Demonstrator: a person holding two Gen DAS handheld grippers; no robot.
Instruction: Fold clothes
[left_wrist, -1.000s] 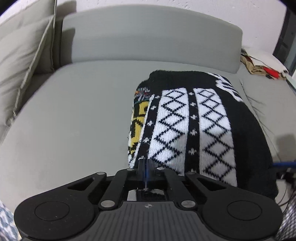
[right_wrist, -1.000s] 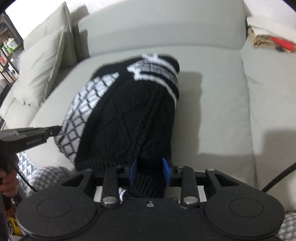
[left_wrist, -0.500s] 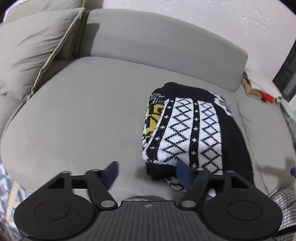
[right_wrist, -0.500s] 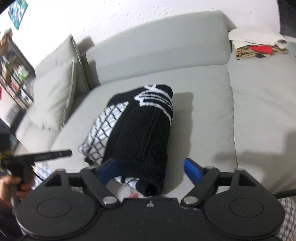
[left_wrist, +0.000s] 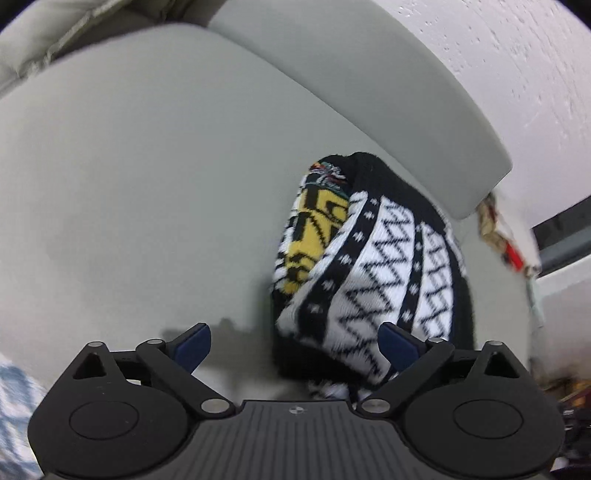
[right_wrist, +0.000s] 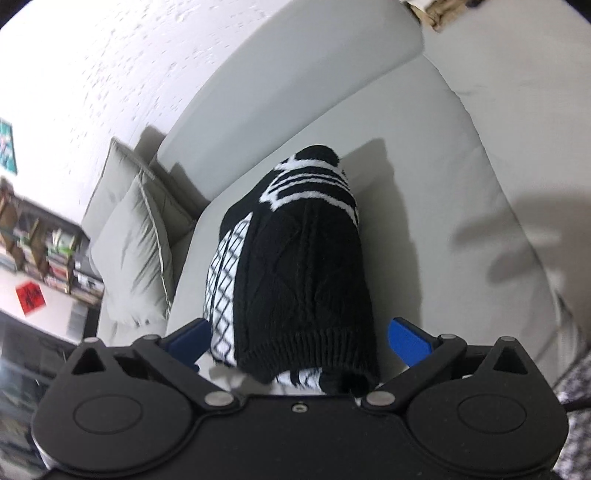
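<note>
A folded black-and-white knitted sweater (left_wrist: 388, 258) with a yellow patch lies on the grey sofa seat (left_wrist: 129, 184). In the left wrist view my left gripper (left_wrist: 295, 343) is at the sweater's near left corner. Its jaws are opening wide, and the corner lies loose beside the right blue fingertip (left_wrist: 397, 345). In the right wrist view the sweater (right_wrist: 303, 266) shows its black cable-knit side. Its ribbed near end lies between the opening jaws of my right gripper (right_wrist: 297, 339), and neither pad presses on it.
The sofa backrest (left_wrist: 369, 92) runs behind the sweater. Grey cushions (right_wrist: 136, 240) lean at the sofa's left end. A small pile of cloth with red parts (left_wrist: 506, 243) lies on the seat beyond the backrest's right end. A cluttered shelf (right_wrist: 44, 251) stands further left.
Both grippers were shut on the sweater's near edge and have let go and spread wide. Both views have rolled and pulled back a little. The sweater now rests folded on the seat.
</note>
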